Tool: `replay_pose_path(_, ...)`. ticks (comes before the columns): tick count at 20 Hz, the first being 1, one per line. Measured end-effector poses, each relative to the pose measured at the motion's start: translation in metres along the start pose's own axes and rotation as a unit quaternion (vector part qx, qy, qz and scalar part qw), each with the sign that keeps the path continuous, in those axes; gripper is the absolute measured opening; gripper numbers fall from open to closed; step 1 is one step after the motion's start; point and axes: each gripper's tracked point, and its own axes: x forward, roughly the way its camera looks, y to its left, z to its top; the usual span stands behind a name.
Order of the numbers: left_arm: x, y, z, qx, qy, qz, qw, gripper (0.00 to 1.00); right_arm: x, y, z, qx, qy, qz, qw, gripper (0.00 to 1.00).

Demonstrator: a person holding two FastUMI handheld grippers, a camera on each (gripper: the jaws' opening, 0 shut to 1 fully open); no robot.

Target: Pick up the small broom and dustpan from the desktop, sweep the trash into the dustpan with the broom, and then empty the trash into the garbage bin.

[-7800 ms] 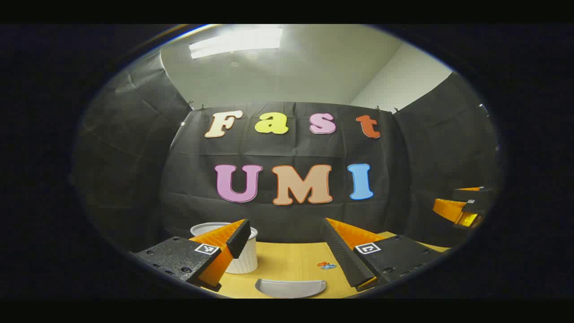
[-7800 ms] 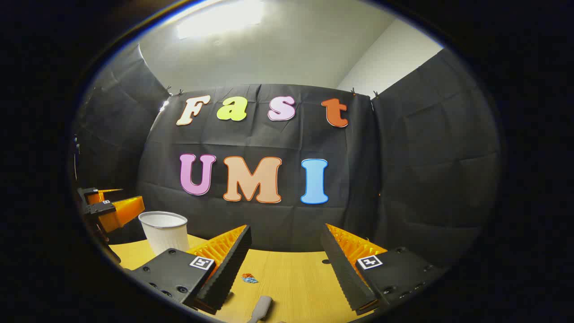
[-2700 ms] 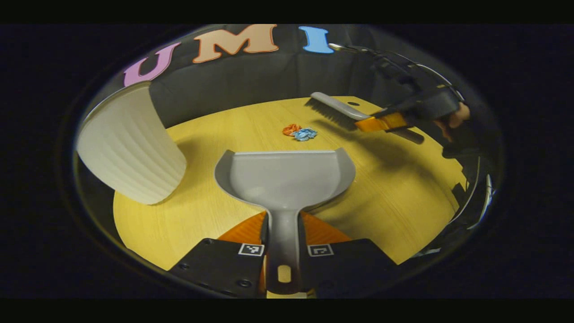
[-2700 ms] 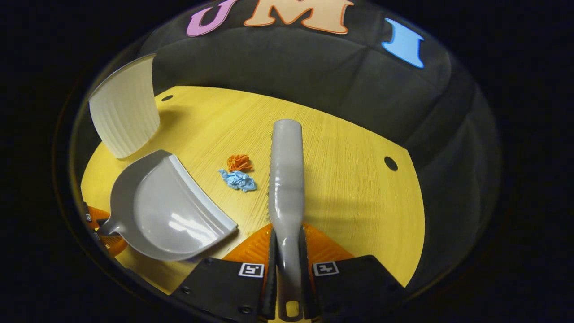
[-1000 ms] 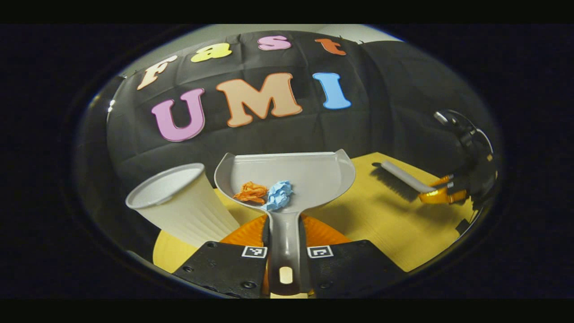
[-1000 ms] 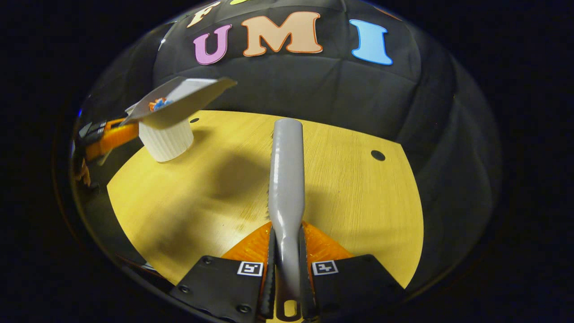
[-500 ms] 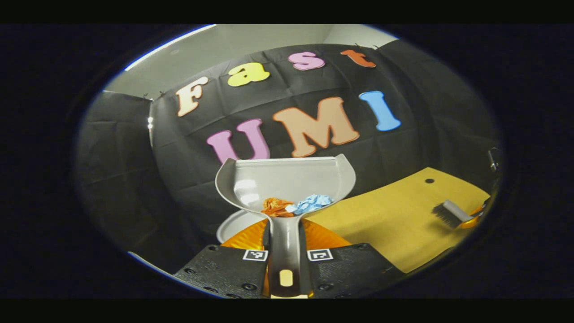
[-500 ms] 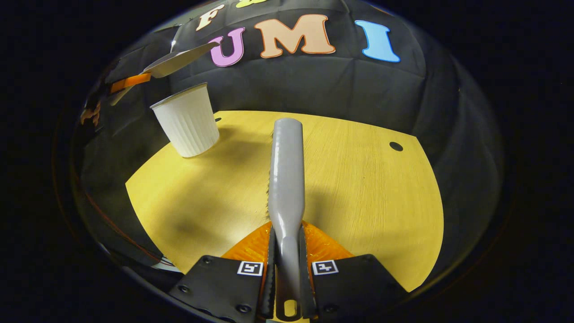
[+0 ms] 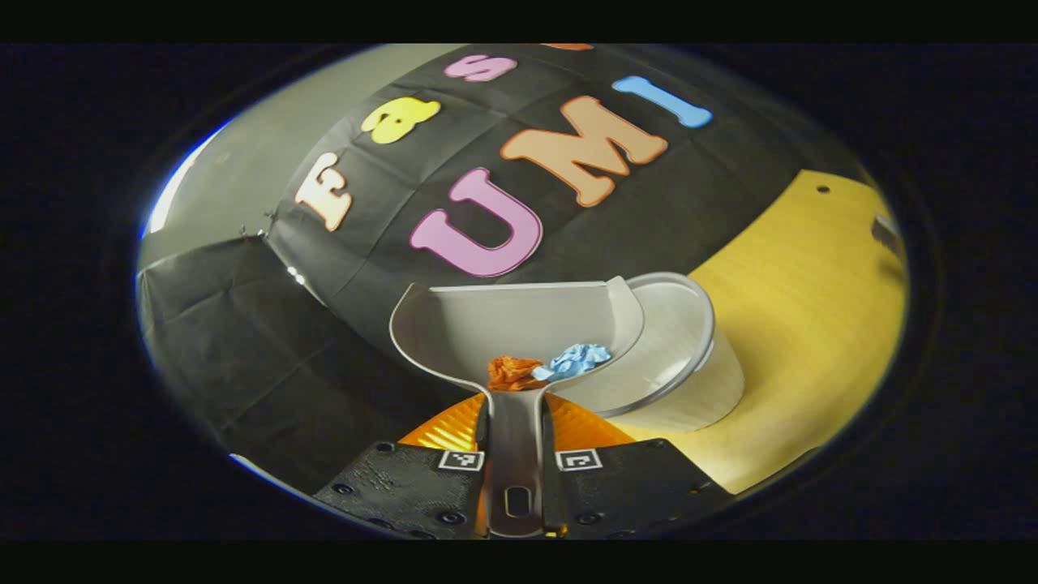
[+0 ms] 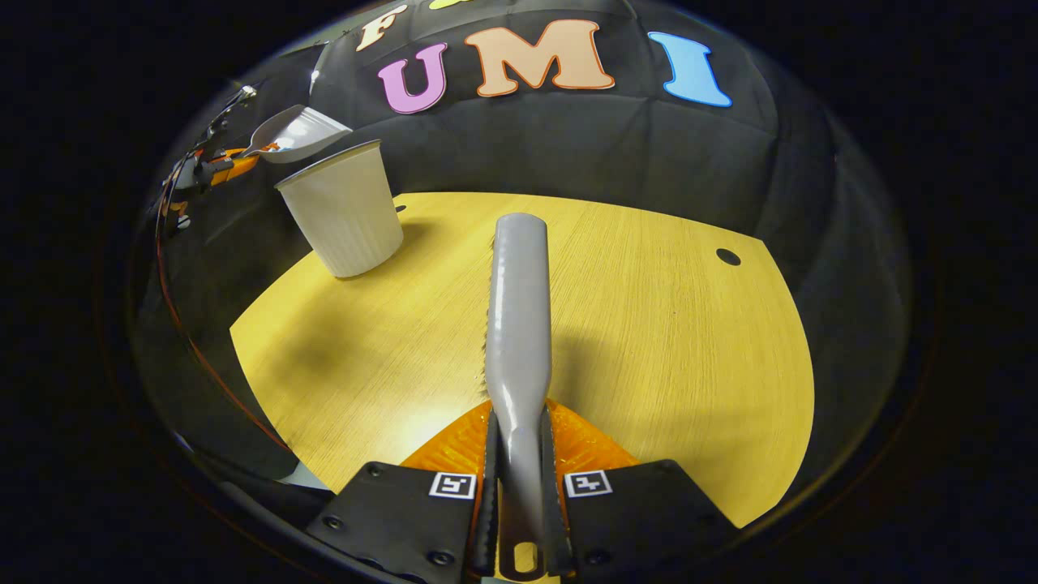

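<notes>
Grey plastic fills the middle of the left gripper view: the dustpan (image 9: 519, 324), raised off the desk (image 9: 811, 324), with its handle running down between the left gripper's (image 9: 515, 442) two fingers, which are clenched on it from both sides. Two crumpled scraps lie at the back of the pan, just above the handle: an orange scrap (image 9: 512, 373) and a blue scrap (image 9: 576, 358), touching each other. The pan's right corner overlaps the open mouth of the white bin (image 9: 681, 365), which stands on the desk and looks tilted in this view. At the far right edge, a small grey bit of the broom (image 9: 885, 231) shows over the desk.

In the right gripper view, the broom (image 10: 519, 308) points straight ahead, its grey back uppermost and a row of bristles showing along its left edge. Its handle is grasped between the right gripper's (image 10: 519, 478) fingers, both pressed against it. The brush head hangs over the bare wooden desk (image 10: 665, 341). Far off at upper left stands the ribbed bin (image 10: 345, 219) near the desk's back corner, and the dustpan (image 10: 300, 134) hangs just above and behind its rim, tipped, held by the left gripper (image 10: 231, 166). A speck of orange shows at the pan's near edge.
</notes>
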Motion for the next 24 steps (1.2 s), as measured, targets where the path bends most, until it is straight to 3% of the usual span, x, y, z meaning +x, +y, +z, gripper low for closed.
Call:
replay_pose_path(5,0.012,-0.003,-0.001,0.156,0.011,-0.012,0.988,0.19,0.008,0.004,-0.001,-0.016,0.007,-0.002,1.000,0.25)
replay_pose_path(6,0.009,0.000,0.000,0.196,0.014,-0.005,0.980,0.18,0.009,0.005,-0.001,-0.018,0.006,-0.002,1.000,0.26)
replay_pose_path(8,0.004,0.004,0.011,0.293,0.003,0.012,0.956,0.18,0.010,0.006,-0.001,-0.018,0.005,0.001,1.000,0.25)
replay_pose_path(10,-0.002,0.004,0.023,0.359,-0.002,0.009,0.933,0.18,0.010,0.004,0.001,-0.016,0.002,0.002,1.000,0.25)
replay_pose_path(11,-0.004,-0.002,0.024,0.355,-0.005,-0.004,0.935,0.18,0.010,0.004,0.002,-0.013,0.001,0.003,1.000,0.25)
replay_pose_path(13,-0.003,-0.005,0.026,0.308,-0.001,-0.016,0.951,0.15,0.009,0.003,0.003,-0.009,-0.003,0.004,1.000,0.25)
replay_pose_path(15,0.002,0.001,0.027,0.242,0.006,-0.006,0.970,0.18,0.006,0.001,0.004,-0.006,-0.006,0.002,1.000,0.26)
replay_pose_path(16,0.002,0.005,0.025,0.202,0.010,-0.001,0.979,0.14,0.003,0.000,0.005,-0.002,-0.010,0.001,1.000,0.25)
replay_pose_path(17,0.001,0.008,0.026,0.152,0.013,0.004,0.988,0.20,0.000,-0.001,0.007,0.004,-0.015,0.000,1.000,0.25)
replay_pose_path(19,-0.012,0.003,0.040,0.039,-0.012,-0.004,0.999,0.21,-0.006,-0.003,0.012,0.022,-0.030,-0.003,0.999,0.25)
replay_pose_path(22,-0.040,-0.025,0.078,-0.109,-0.052,-0.041,0.992,0.13,-0.015,-0.004,0.022,0.052,-0.055,-0.014,0.997,0.26)
replay_pose_path(24,-0.058,-0.055,0.103,-0.202,-0.076,-0.083,0.973,0.19,-0.021,-0.003,0.028,0.078,-0.070,-0.023,0.994,0.26)
